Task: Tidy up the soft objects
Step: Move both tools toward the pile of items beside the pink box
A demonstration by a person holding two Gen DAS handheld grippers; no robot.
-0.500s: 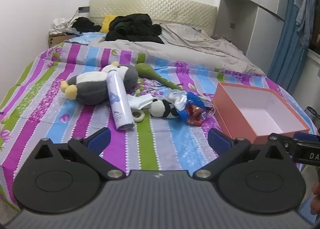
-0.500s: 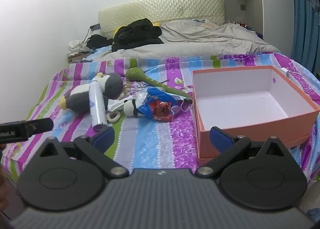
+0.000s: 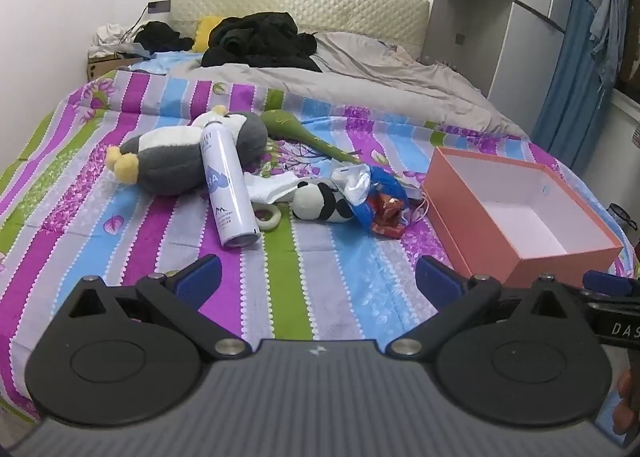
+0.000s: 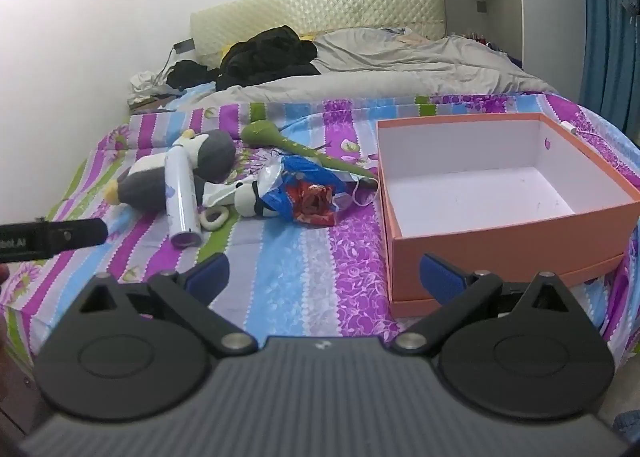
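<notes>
On the striped bedspread lies a grey and white penguin plush (image 3: 176, 161) (image 4: 208, 161), with a white spray can (image 3: 228, 185) (image 4: 182, 193) across it. Beside them are a small panda plush (image 3: 320, 203) (image 4: 246, 199), a green soft toy (image 3: 304, 131) (image 4: 288, 141) and a blue and red foil bag (image 3: 380, 201) (image 4: 308, 193). An orange box (image 3: 472, 217) (image 4: 500, 245) with a white inside stands at the right, nothing in it. My left gripper (image 3: 316, 277) and right gripper (image 4: 324, 277) both hover open over the bed's near edge, holding nothing.
A white ring (image 3: 270, 217) and white cloth (image 3: 268, 187) lie by the can. Black clothes (image 3: 260, 39) and a grey duvet (image 3: 380, 69) cover the far half of the bed. A blue curtain (image 3: 576, 69) and a cupboard (image 3: 500, 9) stand at the right.
Both grippers have crept slightly forward toward the objects on the bed. Nothing on the bed has moved.
</notes>
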